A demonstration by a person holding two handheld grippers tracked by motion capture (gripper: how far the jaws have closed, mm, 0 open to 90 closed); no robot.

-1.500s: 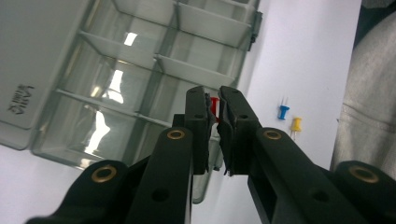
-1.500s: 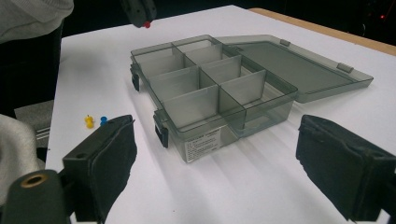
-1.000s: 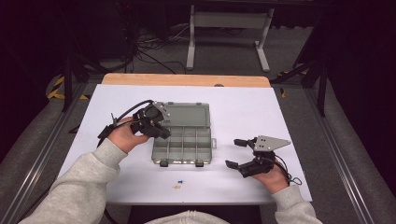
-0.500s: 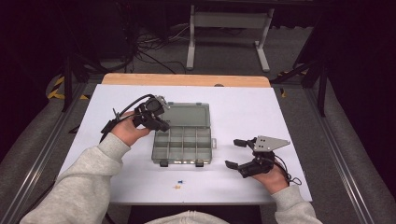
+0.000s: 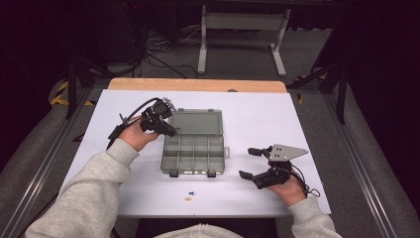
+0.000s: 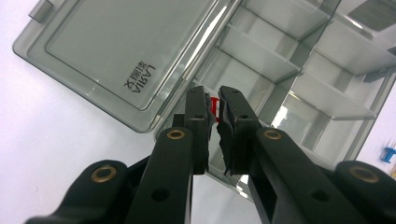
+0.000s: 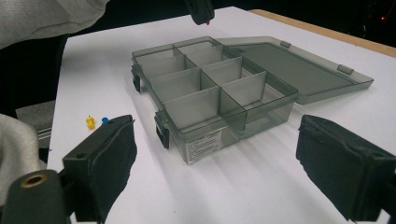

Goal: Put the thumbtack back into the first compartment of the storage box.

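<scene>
A clear grey compartment box [image 5: 192, 154] lies open mid-table, its lid [image 5: 196, 122] flat behind it. My left gripper [image 5: 170, 132] hovers over the box's far-left corner, by the hinge. It is shut on a small red push pin [image 6: 215, 104], whose red tip [image 7: 208, 20] also pokes out in the right gripper view. The compartments [image 7: 205, 88] I can see look empty. My right gripper [image 5: 246, 162] rests on the table right of the box, open with nothing between its pads [image 7: 107, 163].
A blue pin [image 5: 190, 193] and a yellow pin [image 5: 187, 199] lie loose on the white table [image 5: 257, 119] in front of the box, near its front edge. The blue pin [image 7: 103, 120] and yellow pin [image 7: 90, 122] sit left of the box's latches.
My left gripper has drifted a little away from me and to the left, from over the box's left compartments toward the hinge, still pinching the red pin. The right gripper has stayed put.
</scene>
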